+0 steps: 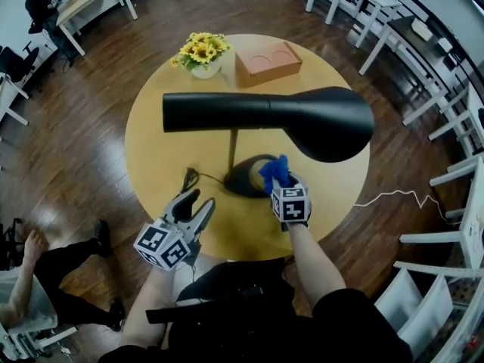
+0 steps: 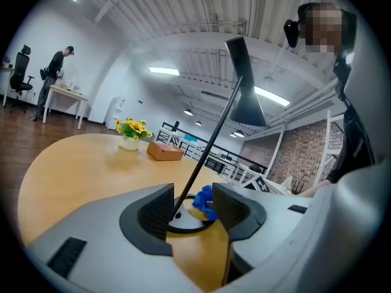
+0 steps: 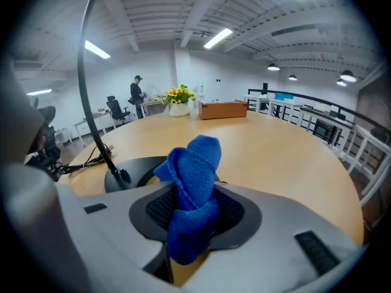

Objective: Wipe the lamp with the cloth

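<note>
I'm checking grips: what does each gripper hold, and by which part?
The right gripper clamps the blue cloth at its bunched middle; the left gripper is open and holds nothing.

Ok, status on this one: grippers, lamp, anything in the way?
Right gripper shut on blue cloth, by the lamp base. Left gripper open, empty. Flowers and box sit clear at the far edge.

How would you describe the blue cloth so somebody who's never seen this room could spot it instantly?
Find the round wooden table with the black lamp on it. Near the lamp's base, at the table's near side, the right claw pinches a bunched cloth. It's the only bright blue thing there; the flowers are yellow, the box brown.
</note>
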### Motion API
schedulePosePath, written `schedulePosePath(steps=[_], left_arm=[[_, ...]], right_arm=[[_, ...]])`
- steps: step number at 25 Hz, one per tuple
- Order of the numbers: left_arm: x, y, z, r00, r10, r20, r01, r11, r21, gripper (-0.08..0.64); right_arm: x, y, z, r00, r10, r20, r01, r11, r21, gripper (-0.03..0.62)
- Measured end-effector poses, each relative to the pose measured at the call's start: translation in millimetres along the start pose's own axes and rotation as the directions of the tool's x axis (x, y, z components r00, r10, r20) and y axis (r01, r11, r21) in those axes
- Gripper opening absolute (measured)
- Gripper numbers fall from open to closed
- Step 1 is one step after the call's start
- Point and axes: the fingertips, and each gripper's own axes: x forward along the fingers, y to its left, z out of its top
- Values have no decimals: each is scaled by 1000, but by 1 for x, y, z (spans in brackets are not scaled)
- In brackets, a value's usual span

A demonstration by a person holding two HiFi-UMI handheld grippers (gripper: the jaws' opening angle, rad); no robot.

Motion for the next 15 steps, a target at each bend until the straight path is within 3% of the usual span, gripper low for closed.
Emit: schedulePosePath(steps=[6,10,12,15], left_arm=[[14,-21,43,992,15,128,-18,999,29,190],[22,-68,73,977,-61,206,54,998,39,190],[32,-98,84,962,-104,253,100,995,28,190],[50,-137,107,929,-92,359,97,995,5,192]], right_arm=[[-18,9,-13,996,84,40,-86,995,49,129],[-25,3,-19,989,139,43,-140,990,17,129],[-27,-7,-25,983,183,5,-183,983,-6,129],[-42,-37,-27,967,254,-16,-254,967,-10,129]])
